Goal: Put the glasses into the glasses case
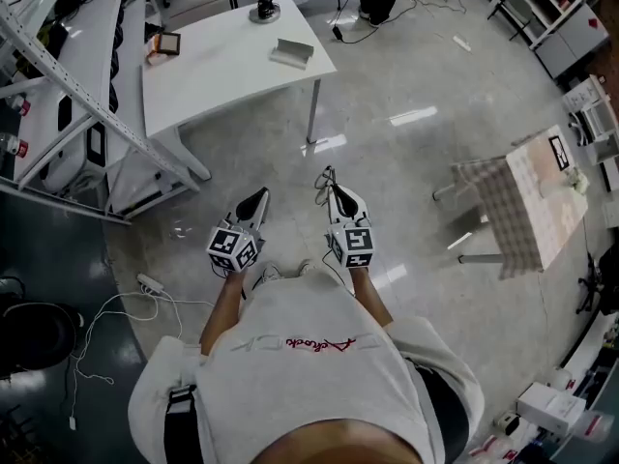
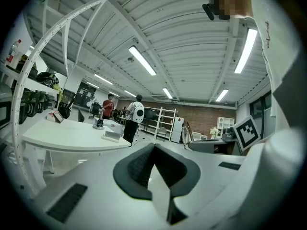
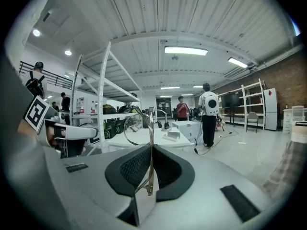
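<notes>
Right gripper [image 3: 152,150] clenched on glasses [image 3: 151,140]: thin wire arm pinched between jaws, lens rim poking up past tips. Left gripper [image 2: 153,150] just beside it, jaws together, nothing between. Grey case [image 1: 291,53] well ahead of both, on white table [image 1: 213,75].

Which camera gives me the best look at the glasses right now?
The right gripper view: the glasses stand clamped in the right gripper, jaws shut on them, one lens ring clear. The head view shows only thin wire at that gripper's tip; the left gripper view shows none of them.
</notes>
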Demonstrator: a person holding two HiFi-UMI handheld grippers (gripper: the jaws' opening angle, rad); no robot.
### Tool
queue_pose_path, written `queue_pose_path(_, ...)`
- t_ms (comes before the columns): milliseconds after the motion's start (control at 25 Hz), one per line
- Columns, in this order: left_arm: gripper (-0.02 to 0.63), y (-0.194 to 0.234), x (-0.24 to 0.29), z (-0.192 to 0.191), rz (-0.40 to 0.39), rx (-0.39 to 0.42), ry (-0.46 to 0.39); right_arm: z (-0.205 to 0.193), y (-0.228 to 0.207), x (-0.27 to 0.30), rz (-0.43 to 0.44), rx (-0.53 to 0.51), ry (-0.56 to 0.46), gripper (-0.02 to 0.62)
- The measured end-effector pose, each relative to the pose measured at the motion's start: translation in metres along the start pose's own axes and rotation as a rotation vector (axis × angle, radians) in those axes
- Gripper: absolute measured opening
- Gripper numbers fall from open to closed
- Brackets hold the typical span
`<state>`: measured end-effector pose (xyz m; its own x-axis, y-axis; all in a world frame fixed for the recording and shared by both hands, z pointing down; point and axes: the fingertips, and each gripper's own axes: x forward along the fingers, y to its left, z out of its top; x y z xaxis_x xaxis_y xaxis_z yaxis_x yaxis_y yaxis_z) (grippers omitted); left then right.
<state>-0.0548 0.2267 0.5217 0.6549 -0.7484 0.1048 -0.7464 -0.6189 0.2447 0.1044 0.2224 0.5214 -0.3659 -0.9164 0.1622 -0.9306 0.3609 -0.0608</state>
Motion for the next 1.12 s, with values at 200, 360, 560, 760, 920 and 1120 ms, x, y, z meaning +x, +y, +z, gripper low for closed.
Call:
queue_pose_path(200, 0.025, -0.011, 0.011, -0.004, 0.003, 0.003, 0.002, 0.002, -0.011, 0.000, 0.024, -0.006, -0.008, 0.011)
queue_pose_path(360, 0.026, -0.021, 0.021, -0.007, 0.017, -0.001, -0.006, 0.004, -0.024, 0.000, 0.042, -0.019, -0.020, 0.011)
queue_pose_path(560, 0.026, -0.028, 0.025, -0.015, 0.025, -0.003, 0.004, -0.001, -0.028, 0.003, 0.065, -0.018, -0.022, 0.011)
queue_pose_path(760, 0.025, -0.037, 0.035, -0.020, 0.021, -0.002, 0.009, -0.010, -0.036, 0.002, 0.068, -0.011, -0.022, 0.011)
queue_pose_path(920, 0.026, -0.033, 0.042, -0.018, 0.023, 0.002, 0.009, -0.009, -0.040, 0.009, 0.071, -0.003, -0.027, 0.011)
queue_pose_path(1120, 0.026, -0.023, 0.057, -0.015, 0.018, 0.000, 0.007, -0.004, -0.044, 0.023, 0.077, -0.009, -0.033, 0.011)
